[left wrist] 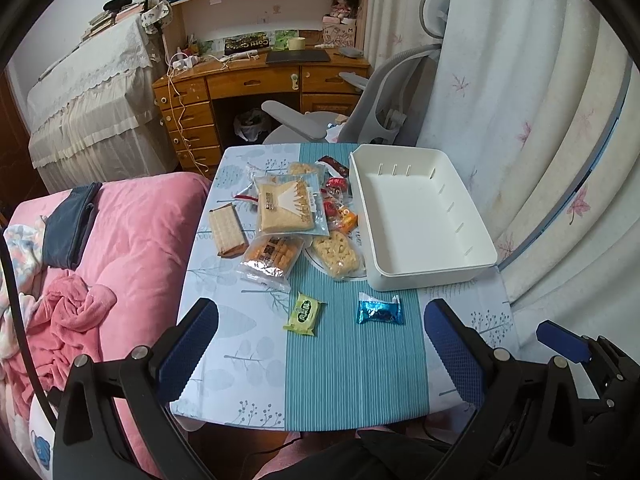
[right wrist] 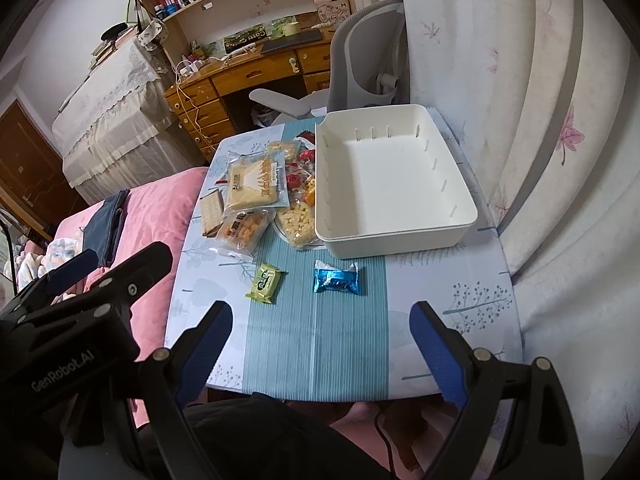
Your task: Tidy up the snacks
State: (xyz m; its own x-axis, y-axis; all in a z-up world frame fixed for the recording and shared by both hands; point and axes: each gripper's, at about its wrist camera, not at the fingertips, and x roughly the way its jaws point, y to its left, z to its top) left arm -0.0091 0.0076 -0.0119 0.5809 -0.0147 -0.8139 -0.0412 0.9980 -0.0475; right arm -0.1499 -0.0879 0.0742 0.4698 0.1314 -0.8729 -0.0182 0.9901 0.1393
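Through my left wrist camera, my left gripper [left wrist: 320, 344] hangs over the near edge of the small table [left wrist: 224, 344], its blue-padded fingers [left wrist: 188, 344] spread wide with nothing between them. Past them, on the teal striped strip of the cloth, a green snack packet [left wrist: 304, 314] and a blue foil packet [left wrist: 380, 312] lie apart from each other and closest to me. Farther back is the snack pile [left wrist: 296, 220]: a large clear bag of pale crackers on top, a wafer pack to its left, an orange biscuit pack and a puffed-rice bar in front, small red and orange wrappers tucked against the white bin [left wrist: 424, 216]. The bin sits on the right side of the table with no snacks in it. This view alone shows the pink blanket [left wrist: 132, 248] on the bed in full, and a sliver of my right gripper [left wrist: 568, 344] at the far right edge.

Through my right wrist camera, my right gripper [right wrist: 320, 344] likewise stands wide apart and holds nothing, over the table's near edge. The two loose packets lie just beyond its fingertips, the bin behind them to the right. Here my left gripper's dark body [right wrist: 80, 320] fills the lower left, hiding much of the bed, and a brown door [right wrist: 28, 168] appears at far left, unseen from the other side.
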